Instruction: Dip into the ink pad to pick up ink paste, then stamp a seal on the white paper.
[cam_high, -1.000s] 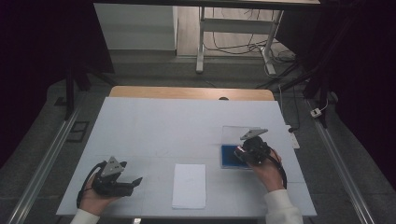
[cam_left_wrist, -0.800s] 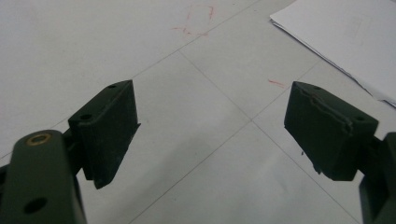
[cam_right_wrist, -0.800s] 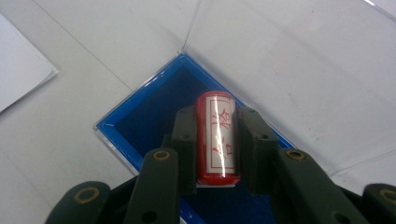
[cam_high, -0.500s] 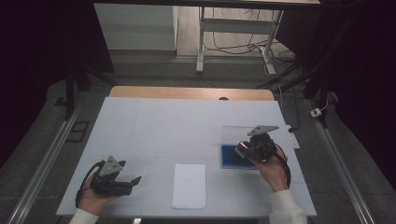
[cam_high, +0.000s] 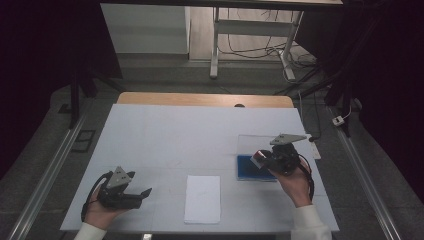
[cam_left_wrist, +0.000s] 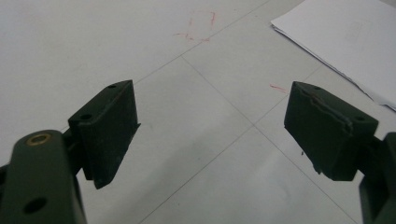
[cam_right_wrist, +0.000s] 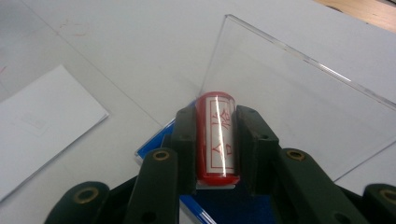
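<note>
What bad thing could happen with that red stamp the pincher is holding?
The right gripper holds the round red stamp by its smooth sides, so it might slip or roll out. It hangs above the blue ink pad beside the raised clear lid, so a careless move could bump that lid. The paper lies loose, and the open left gripper isn't holding it, so stamping might shift it.

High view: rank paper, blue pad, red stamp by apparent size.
1. Paper, largest.
2. Blue pad, though the right gripper partly covers it.
3. Red stamp, smallest, clamped in that gripper's jaws.
</note>
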